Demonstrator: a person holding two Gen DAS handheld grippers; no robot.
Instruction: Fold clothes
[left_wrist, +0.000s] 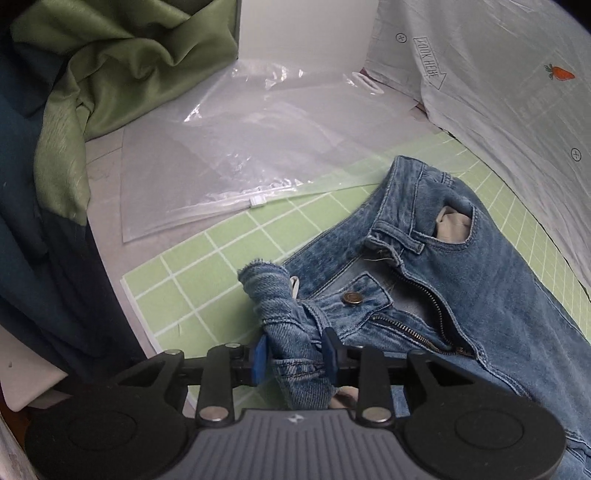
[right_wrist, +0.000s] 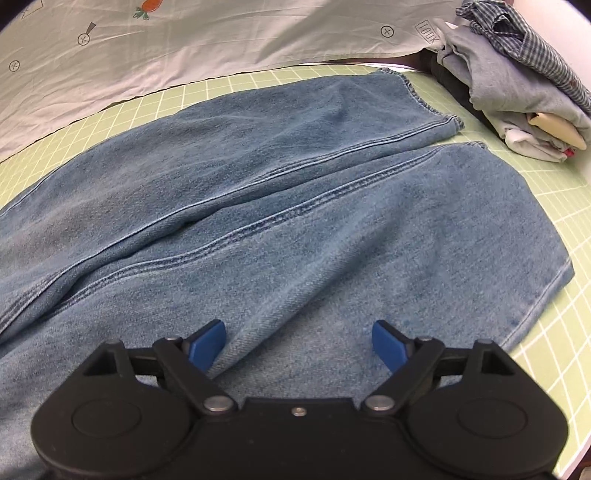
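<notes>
The left gripper (left_wrist: 295, 356) pinches a bunched waistband corner of the faded blue denim jeans (left_wrist: 454, 280), which lie unzipped on the green gridded cutting mat (left_wrist: 207, 266). The right gripper (right_wrist: 298, 341) hangs wide open over the legs, holding nothing. A clear plastic zip bag (left_wrist: 236, 147) lies flat beside the mat; contents cannot be made out.

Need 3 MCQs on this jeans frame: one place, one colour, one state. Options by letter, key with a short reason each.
1. Where does the clear plastic zip bag lie?
A. beyond the waistband of the blue denim jeans
B. on the jeans legs
C. on the folded clothes stack

2. What colour is the gridded cutting mat under the jeans?
A. grey
B. light green
C. blue

3. What state are the jaws in?
A. both open
B. both shut
C. left gripper shut on the waistband, right gripper open

Key: 1 A, the left wrist view shows the bag past the waistband, partly on the mat. 2 B, green with white lines in both views. 3 C, denim is pinched between the left pads; the right pads stand wide apart over a leg.
</notes>
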